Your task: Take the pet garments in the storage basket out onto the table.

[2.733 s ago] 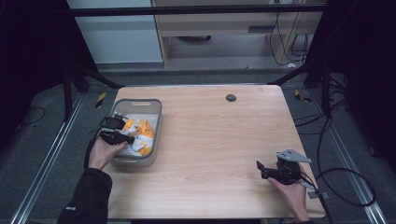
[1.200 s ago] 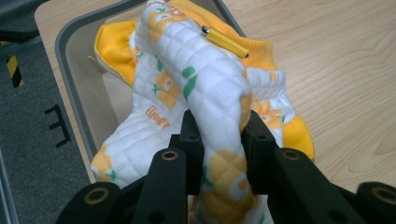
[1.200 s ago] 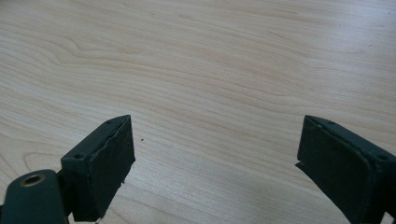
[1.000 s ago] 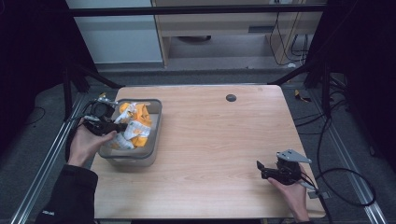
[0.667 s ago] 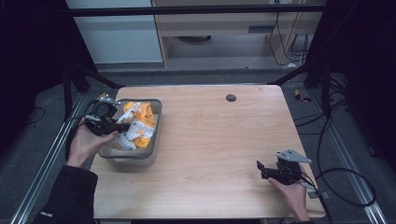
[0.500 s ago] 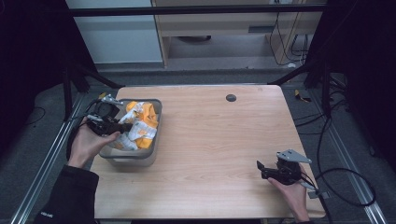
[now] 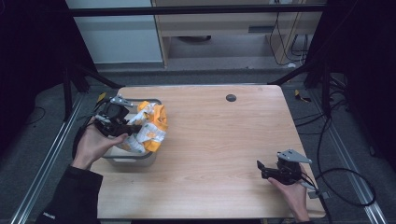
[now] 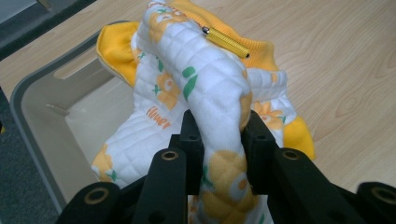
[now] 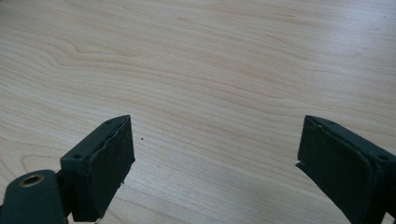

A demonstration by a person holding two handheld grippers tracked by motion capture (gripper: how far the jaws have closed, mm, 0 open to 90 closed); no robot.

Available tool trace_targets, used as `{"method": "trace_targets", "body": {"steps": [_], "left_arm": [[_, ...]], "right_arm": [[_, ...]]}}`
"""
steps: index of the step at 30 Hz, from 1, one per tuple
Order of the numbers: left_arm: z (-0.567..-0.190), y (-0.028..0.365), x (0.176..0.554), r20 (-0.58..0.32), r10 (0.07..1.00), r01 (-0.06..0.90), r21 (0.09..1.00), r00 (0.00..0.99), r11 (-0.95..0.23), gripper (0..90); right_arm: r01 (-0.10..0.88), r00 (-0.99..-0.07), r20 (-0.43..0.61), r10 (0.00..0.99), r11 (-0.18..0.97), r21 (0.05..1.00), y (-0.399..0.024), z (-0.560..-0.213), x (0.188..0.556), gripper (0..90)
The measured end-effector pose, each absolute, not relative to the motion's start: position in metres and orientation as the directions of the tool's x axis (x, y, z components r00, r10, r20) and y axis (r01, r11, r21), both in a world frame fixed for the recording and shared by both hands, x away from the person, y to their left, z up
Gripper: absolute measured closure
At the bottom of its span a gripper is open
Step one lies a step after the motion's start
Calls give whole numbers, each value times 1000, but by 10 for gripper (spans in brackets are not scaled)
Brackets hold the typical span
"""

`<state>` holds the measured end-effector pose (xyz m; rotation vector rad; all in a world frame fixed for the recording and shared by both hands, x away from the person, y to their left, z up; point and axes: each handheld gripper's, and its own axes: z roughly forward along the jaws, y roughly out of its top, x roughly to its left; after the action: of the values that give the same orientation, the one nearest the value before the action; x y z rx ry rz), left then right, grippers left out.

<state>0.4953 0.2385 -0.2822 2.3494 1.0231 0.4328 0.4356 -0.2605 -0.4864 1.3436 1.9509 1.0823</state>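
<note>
The left tongs point(image 8: 218, 140) pinch a quilted white-and-orange floral garment point(image 7: 148, 128) above the grey plastic bin point(image 7: 126, 156) at nine o'clock, apparently lifting it out, while the right tongs point(image 9: 212, 163) gape empty over the wooden surface point(image 7: 224, 140).

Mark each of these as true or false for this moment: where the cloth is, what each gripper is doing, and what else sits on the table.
1. The left gripper is shut on the cloth. True.
2. The cloth lies flat on the bottom of the bin. False: it is lifted, bunched, and hangs over the bin's rim toward the table.
3. The right gripper is open over bare wood. True.
4. The right gripper holds a corner of the cloth. False: nothing is between its jaws, and it is far from the cloth.
5. A yellow zip pull shows on the cloth. True.
</note>
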Motion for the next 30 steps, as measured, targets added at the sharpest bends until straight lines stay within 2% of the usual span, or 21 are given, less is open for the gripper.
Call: {"method": "trace_targets", "body": {"steps": [30], "left_arm": [[-280,190,483,99,640,476,585,762,-657,732]], "right_arm": [[504,-357,10,934,184,844,-261,-486,435,105]]}}
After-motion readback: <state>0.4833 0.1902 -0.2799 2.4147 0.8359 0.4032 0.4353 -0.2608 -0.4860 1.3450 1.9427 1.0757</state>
